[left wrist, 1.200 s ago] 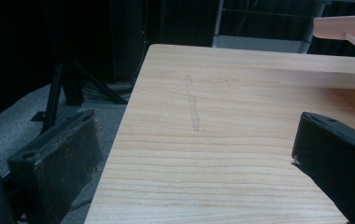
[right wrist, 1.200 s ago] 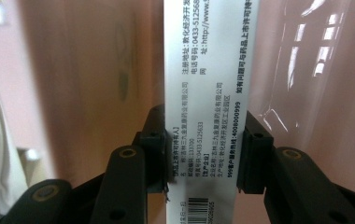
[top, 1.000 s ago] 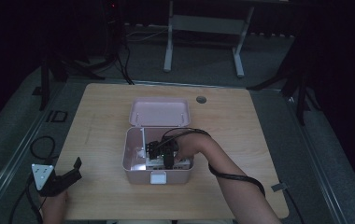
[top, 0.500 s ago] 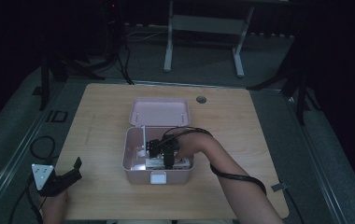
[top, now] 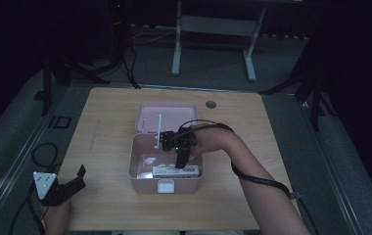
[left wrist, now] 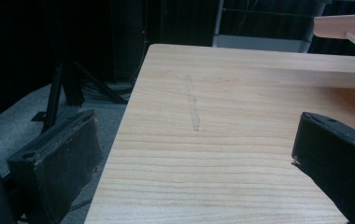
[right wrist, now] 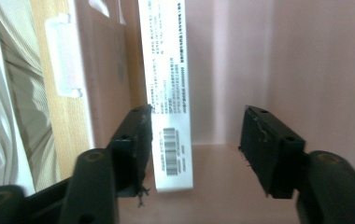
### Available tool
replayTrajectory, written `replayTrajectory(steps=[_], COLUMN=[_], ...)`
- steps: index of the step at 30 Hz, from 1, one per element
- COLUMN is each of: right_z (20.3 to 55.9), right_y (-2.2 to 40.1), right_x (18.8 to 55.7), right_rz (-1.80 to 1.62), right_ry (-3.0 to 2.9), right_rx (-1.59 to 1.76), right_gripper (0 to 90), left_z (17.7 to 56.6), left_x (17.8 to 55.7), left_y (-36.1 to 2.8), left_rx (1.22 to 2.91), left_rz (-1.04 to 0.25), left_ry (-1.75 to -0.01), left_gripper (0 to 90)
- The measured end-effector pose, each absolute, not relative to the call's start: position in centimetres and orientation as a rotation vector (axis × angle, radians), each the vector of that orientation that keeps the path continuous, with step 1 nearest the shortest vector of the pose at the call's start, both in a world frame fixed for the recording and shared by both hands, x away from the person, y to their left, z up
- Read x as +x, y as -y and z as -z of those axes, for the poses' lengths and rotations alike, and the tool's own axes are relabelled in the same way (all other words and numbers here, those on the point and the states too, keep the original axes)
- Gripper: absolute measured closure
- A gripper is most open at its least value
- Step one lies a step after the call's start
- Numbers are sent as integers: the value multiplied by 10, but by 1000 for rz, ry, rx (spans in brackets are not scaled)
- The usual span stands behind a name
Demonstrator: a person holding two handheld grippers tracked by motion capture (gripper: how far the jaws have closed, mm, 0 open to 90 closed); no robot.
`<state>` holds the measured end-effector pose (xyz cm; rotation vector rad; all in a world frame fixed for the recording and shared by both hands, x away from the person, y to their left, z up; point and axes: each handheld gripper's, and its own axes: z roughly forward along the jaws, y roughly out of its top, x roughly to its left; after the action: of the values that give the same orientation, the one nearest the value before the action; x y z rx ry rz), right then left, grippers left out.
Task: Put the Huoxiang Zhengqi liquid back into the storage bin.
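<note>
Little changed over the last second: right gripper (top: 180, 164) still down inside open pink plastic box (top: 140, 182), jaws spread around flat white barcoded carton (right wrist: 168, 93), ungripped; left gripper (top: 74, 181) open, idle over wooden tabletop (top: 105, 122)

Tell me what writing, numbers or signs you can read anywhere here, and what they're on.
Nothing can be read.
White box in the pink case: lines of fine print and a barcode, too small and blurred to read.
Table, right gripper, left gripper: no text visible.
</note>
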<state>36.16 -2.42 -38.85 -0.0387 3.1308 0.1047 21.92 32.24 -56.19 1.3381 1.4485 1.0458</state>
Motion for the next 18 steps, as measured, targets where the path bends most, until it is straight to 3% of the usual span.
replayTrajectory(steps=[12, 17, 18], right_z=[356, 354, 355], right_y=[68, 90, 94], right_x=[380, 388, 389], right_rz=[-283, -357, -369], right_ry=[-3055, -3011, -3003], right_rx=[147, 226, 249], right_gripper=[261, 119, 137], left_z=[562, 562, 562], left_x=[219, 219, 219], left_y=[-322, -322, -322], left_rx=[1338, 1336, 1335], left_rz=[-1046, -1046, -1046], left_ry=[-1450, -1449, -1449], left_gripper=[14, 14, 13])
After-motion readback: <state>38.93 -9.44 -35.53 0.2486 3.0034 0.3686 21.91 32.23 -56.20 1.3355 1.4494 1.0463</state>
